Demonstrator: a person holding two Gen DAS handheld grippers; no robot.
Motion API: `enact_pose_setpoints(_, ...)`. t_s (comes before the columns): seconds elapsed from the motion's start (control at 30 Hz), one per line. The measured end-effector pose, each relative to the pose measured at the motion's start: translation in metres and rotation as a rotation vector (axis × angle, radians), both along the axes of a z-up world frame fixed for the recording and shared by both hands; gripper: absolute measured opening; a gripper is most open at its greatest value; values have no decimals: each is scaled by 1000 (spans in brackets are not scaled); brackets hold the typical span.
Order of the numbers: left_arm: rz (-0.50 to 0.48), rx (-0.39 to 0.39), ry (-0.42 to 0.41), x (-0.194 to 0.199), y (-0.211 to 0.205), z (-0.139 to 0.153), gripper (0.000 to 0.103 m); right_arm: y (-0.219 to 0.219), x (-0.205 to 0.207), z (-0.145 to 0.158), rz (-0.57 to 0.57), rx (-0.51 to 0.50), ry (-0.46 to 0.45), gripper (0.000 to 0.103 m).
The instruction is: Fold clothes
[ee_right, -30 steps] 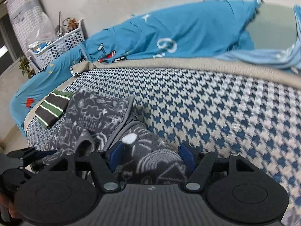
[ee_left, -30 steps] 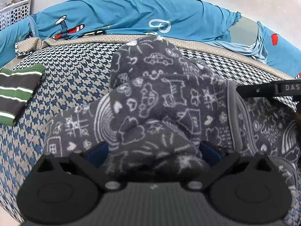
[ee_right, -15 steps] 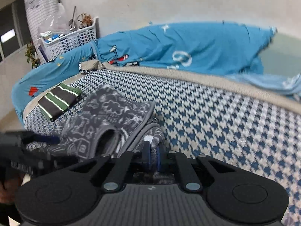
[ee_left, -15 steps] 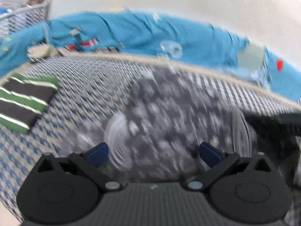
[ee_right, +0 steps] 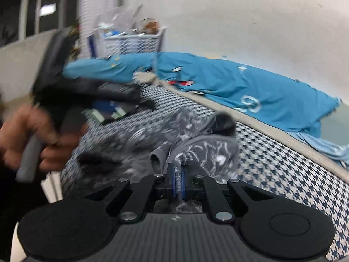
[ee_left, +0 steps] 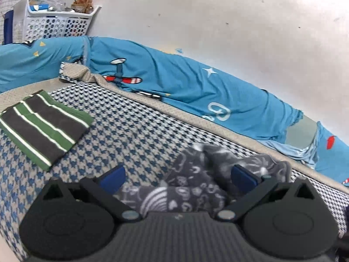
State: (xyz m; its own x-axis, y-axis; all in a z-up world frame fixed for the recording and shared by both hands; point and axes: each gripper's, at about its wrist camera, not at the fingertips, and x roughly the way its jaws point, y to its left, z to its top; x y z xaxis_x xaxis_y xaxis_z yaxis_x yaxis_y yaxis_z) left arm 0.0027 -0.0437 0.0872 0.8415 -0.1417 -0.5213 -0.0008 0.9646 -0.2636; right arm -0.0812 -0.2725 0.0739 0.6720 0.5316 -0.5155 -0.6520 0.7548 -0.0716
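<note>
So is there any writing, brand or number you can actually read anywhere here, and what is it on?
No text can be read for certain.
"Q"-like white looped mark: on the blue bedsheet; whether it is a letter or a drawing I cannot tell.
White doodles on the grey patterned garment: drawings, no words legible.
Small mark on the left tool body: too small to read.
Packages in the white basket: too blurred to read.

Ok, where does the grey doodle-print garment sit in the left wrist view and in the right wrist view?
Left wrist: the grey doodle-print garment lies low and right of centre, between the open fingers of the left gripper.
Right wrist: it fills the lower middle, an edge pinched in the right gripper.
Shared landmark: the white laundry basket against the wall, upper left in both.
</note>
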Motion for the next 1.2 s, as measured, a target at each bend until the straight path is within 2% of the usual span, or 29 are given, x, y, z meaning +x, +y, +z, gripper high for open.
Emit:
enact_pose_setpoints(0.2, -46, -30, -44, -4, -13, 8, 103, 19, -30, -25, 59, -104, -16, 7)
enact_pose_setpoints(0.27, -64, -13, -49, -6, -20, 8, 103, 22, -33, -30, 68, -122, -15, 7)
enact_pose_setpoints(0.4, -52, -6, 82, 8, -23, -13, 103, 22, -30, -31, 67, -118, -8, 8)
enact_pose_setpoints(0.5, -14, -6, 163, 17, -17, -30, 103, 17, -27, -26, 66, -93, 10, 10)
enact_pose_setpoints(0.7, -7, -22, 179, 14, -6, -39, 103, -1, -21, -5, 95, -6, 47, 12)
enact_pose_setpoints(0.83, -6, -30, 186, 15, -3, -41, 103, -22, -7, 11, 59, 115, 88, 13)
enact_pose_setpoints(0.9, -7, -31, 190, 14, -2, -41, 103, -29, 3, 12, 31, 147, 112, 17)
enact_pose_setpoints(1.07, -10, -45, 197, 14, 2, -45, 103, -45, 32, 10, -43, 212, 173, 36)
enact_pose_setpoints(1.2, -15, -40, 193, 13, 3, -45, 103, -56, 54, 8, -93, 256, 225, 45)
